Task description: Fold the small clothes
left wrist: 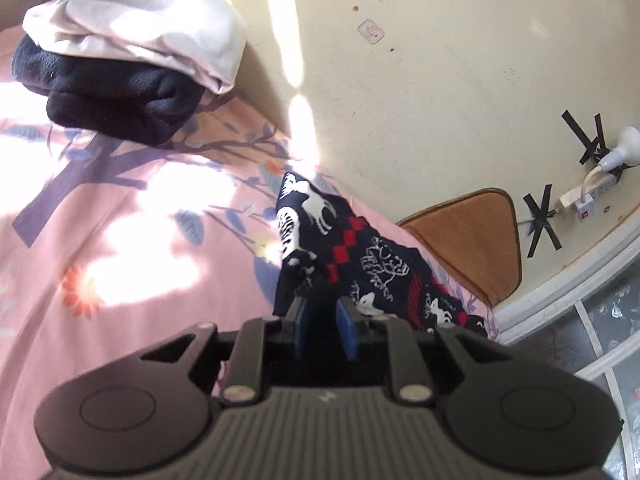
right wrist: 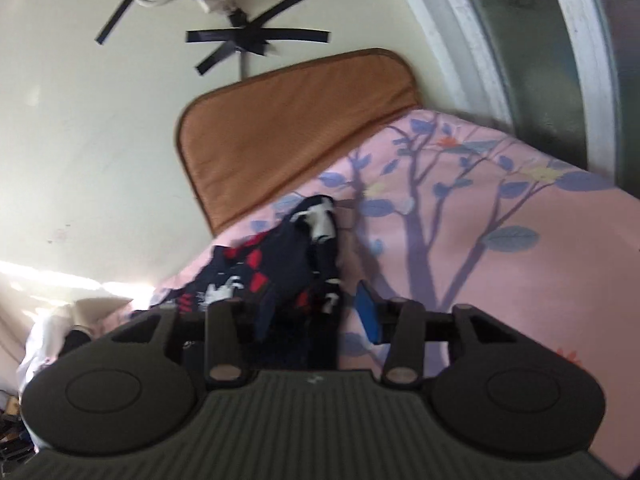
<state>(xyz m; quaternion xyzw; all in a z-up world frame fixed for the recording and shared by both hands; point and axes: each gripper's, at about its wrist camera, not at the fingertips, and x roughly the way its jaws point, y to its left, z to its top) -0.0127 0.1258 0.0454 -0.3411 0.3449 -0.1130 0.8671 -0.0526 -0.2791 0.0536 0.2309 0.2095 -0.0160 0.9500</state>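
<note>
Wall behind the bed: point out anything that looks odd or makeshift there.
The power strip is fixed to the wall with crossed strips of black tape rather than a mount, and more tape crosses sit beside it. A brown mat stands wedged between the bed and the wall. Nothing looks spilled or broken.

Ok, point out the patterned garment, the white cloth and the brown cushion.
patterned garment (left wrist: 360,240), left wrist view, on its red checks.
white cloth (left wrist: 140,28), left wrist view, middle of its top.
brown cushion (right wrist: 288,132), right wrist view, centre of its face.
</note>
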